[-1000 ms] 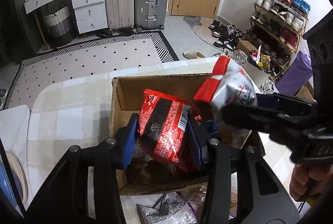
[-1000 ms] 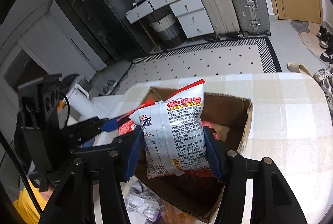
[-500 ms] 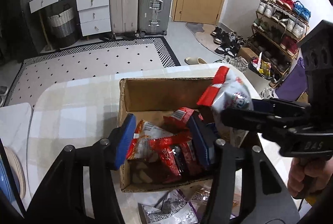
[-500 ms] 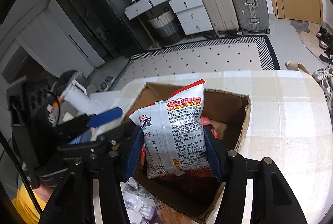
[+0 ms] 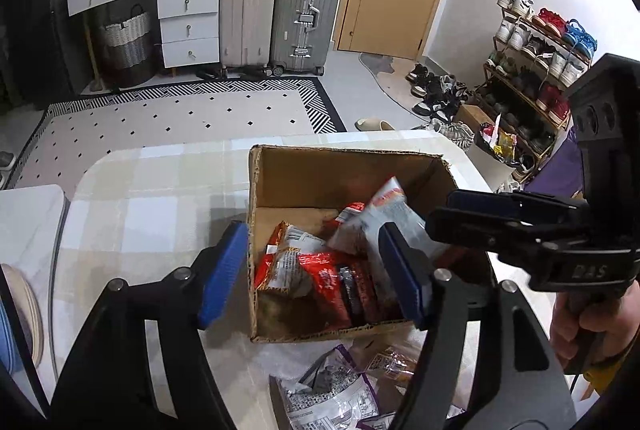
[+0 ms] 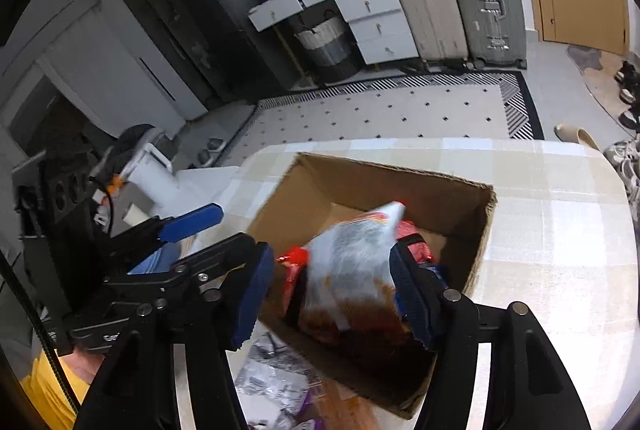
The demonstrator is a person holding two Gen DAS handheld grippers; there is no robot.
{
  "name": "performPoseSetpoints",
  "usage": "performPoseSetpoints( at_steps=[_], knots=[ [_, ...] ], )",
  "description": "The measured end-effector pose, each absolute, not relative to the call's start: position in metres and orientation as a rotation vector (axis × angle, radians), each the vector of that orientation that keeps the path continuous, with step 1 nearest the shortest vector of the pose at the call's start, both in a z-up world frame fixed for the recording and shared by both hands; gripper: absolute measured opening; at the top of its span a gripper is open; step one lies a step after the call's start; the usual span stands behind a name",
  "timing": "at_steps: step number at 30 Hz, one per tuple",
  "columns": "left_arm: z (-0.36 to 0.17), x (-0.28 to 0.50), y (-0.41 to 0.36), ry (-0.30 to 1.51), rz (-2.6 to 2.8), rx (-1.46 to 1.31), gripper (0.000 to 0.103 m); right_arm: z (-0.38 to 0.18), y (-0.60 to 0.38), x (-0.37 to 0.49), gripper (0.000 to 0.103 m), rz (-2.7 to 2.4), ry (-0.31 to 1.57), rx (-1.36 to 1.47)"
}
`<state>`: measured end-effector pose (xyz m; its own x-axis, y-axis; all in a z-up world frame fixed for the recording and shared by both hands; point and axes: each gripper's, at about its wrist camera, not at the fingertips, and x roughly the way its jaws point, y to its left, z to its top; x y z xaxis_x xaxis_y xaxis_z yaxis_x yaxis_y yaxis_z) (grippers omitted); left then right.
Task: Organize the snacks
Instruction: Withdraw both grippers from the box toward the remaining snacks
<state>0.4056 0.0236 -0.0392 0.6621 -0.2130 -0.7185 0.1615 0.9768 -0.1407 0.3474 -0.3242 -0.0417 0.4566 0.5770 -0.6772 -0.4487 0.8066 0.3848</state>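
Two views cover one cardboard box [image 5: 304,174] on a checked tablecloth [image 5: 152,198], and each shows something the other hides.

From the left wrist view, the left gripper [image 5: 316,270] hangs over the box's near left corner with its blue pads spread wide and nothing between them; one pad sits outside the box wall, the other above the contents. Inside lie glossy, crinkled foil packs: a red snack bag [image 5: 320,278] with dark print lies flat near the front, and a white snack bag [image 5: 380,218] with a red top edge leans toward the back right. This view alone shows the loose packets [image 5: 332,390] with purple trim on the cloth in front of the box, the shoe rack [image 5: 536,70] along the right wall, and the right gripper [image 5: 496,214] from the side, reaching in over the box's right rim.

From the right wrist view, the right gripper [image 6: 336,290] is parted widely, and the white snack bag [image 6: 352,262], blurred, sits between the pads over the box [image 6: 372,182] interior; whether either pad touches it cannot be told. The box's corrugated walls look matte brown with rough cut edges. Only here does the left gripper [image 6: 188,226] appear from the side, at the left, beside a dark cabinet [image 6: 184,22].
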Motion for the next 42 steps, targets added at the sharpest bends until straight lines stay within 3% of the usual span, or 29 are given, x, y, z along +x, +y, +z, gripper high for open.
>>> performPoseSetpoints(
  at_steps=[8, 16, 20, 25, 31, 42],
  knots=[
    [-0.013, 0.366, 0.028, 0.768, -0.222, -0.051, 0.067, -0.008, -0.319, 0.312, 0.062, 0.638, 0.833, 0.113],
    [0.034, 0.303, 0.023, 0.678, -0.166, 0.009, 0.079, 0.036, -0.314, 0.242, 0.062, 0.703, 0.705, 0.021],
    [0.058, 0.262, 0.024, 0.626, -0.166, -0.010, 0.081, 0.043, -0.327, 0.188, 0.074, 0.709, 0.599, 0.043],
    [0.077, 0.210, 0.027, 0.578, -0.170, -0.030, 0.082, 0.048, -0.349, 0.125, 0.074, 0.710, 0.527, 0.138],
    [0.083, 0.140, 0.031, 0.540, -0.184, -0.056, 0.082, 0.043, -0.369, 0.042, 0.086, 0.689, 0.395, 0.180],
    [0.063, 0.026, 0.050, 0.496, -0.168, -0.125, 0.088, 0.016, -0.383, -0.043, 0.093, 0.668, 0.327, 0.197]
  ],
)
